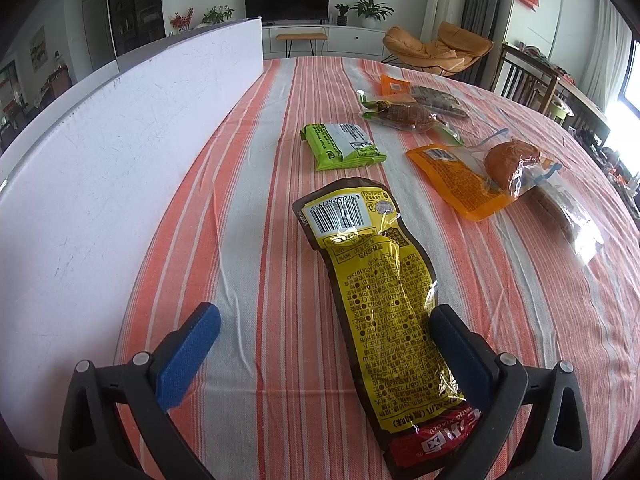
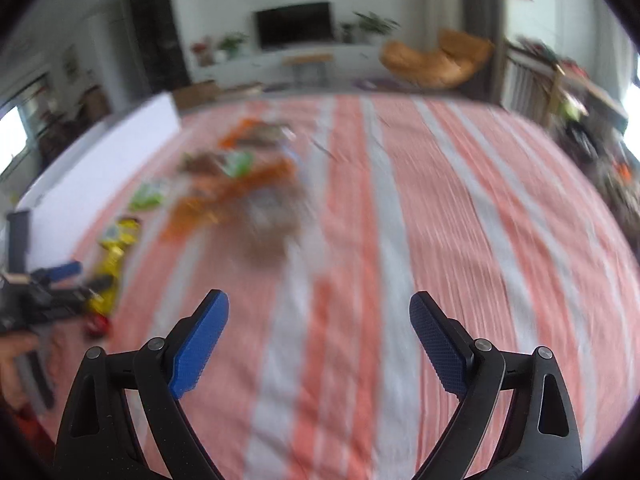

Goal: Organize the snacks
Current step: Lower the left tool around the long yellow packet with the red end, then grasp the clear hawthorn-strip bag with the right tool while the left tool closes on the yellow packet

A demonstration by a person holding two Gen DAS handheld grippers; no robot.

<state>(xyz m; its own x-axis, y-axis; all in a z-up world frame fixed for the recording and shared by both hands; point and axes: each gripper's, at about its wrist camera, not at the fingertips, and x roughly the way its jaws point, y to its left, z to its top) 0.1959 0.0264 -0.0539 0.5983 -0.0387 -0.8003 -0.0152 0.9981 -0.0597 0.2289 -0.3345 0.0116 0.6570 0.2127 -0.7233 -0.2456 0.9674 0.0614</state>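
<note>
- Left tongs point(image 1: 320, 344) wide open around the yellow snack pack point(image 1: 374, 296) lying on the striped bench point(image 1: 248, 208)
- Its barcode reads 6 972636 677915
- Right tongs point(image 2: 319, 344) wide open, holding nothing

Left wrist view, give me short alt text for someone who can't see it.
The open left gripper hovers low over a striped tablecloth, its fingers straddling the near end of a long yellow snack packet. Farther off lie a green packet, orange pouches and clear bagged snacks; a white board stands along the left.
</note>
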